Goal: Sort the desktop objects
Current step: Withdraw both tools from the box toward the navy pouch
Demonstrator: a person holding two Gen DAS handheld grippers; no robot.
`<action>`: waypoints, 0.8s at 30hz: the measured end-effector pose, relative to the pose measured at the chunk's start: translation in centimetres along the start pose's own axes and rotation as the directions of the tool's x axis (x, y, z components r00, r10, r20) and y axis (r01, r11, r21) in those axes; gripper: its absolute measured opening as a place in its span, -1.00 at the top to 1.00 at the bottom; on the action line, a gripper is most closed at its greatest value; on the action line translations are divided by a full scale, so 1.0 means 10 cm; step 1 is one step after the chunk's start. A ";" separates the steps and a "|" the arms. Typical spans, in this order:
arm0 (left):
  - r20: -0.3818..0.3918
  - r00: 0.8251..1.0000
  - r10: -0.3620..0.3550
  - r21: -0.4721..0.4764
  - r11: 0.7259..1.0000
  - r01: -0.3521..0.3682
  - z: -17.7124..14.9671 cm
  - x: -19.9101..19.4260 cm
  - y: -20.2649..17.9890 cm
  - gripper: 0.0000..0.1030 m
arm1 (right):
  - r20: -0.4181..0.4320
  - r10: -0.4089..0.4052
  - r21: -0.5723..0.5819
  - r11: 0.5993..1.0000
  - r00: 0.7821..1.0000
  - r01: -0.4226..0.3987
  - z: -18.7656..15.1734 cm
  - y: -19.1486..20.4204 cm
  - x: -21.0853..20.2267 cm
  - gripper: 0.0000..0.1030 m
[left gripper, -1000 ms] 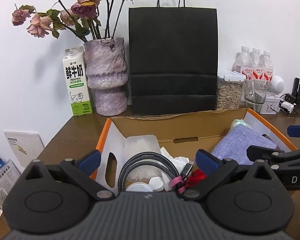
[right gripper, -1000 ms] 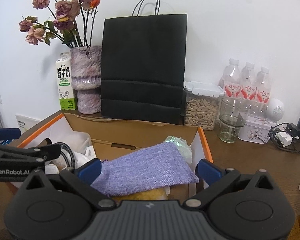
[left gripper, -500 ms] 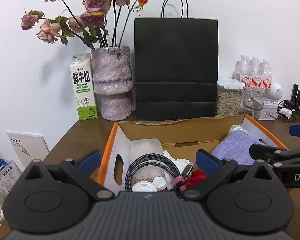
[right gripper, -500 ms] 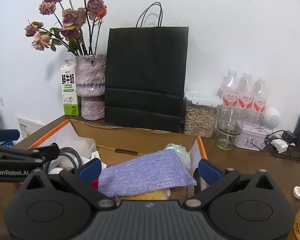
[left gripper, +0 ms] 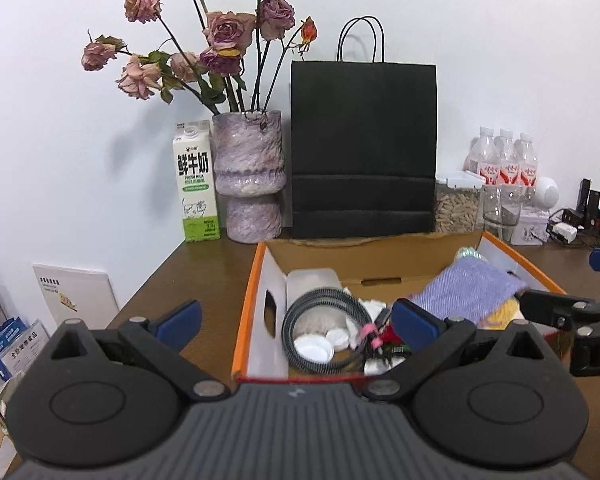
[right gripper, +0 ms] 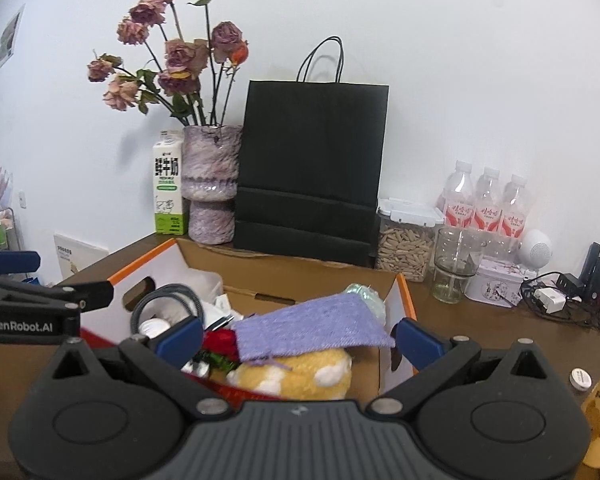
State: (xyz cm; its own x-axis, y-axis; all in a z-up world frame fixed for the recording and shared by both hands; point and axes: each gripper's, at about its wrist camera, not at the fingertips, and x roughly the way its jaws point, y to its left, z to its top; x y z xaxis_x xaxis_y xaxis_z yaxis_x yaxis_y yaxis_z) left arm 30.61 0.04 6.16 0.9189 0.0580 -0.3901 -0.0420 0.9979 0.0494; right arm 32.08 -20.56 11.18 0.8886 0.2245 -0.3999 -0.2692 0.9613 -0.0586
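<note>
Even, bright indoor light; dried pink roses [left gripper: 220, 52] cast a soft shadow leftward on the white wall [left gripper: 500, 60]. Fisheye curvature darkens the corners; the lilac woven cloth [left gripper: 472, 294] shows slight motion blur

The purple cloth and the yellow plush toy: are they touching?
Touching. The right wrist view shows the purple cloth draped directly over the yellow plush toy.
</note>
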 end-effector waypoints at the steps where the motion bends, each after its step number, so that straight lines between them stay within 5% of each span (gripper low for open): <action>1: -0.005 1.000 0.001 0.001 1.000 -0.001 -0.03 -0.03 0.01 -1.00 | -0.001 0.003 -0.001 1.000 1.000 -0.003 -0.02 0.01 -0.03 -1.00; 24: -0.097 0.995 -0.006 0.016 1.000 0.008 -0.61 -0.54 0.17 -1.00 | -0.132 0.070 -0.004 0.997 0.989 -0.071 -0.76 0.27 -0.54 -1.00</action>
State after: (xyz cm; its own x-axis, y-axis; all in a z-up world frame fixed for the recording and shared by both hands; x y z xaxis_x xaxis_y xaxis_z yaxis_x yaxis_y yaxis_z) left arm 23.16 1.65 2.71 0.8768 0.0544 -0.4778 -0.0285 0.9977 0.0613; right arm 23.71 -20.42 6.23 0.8108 0.2676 -0.5206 -0.3326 0.9425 -0.0334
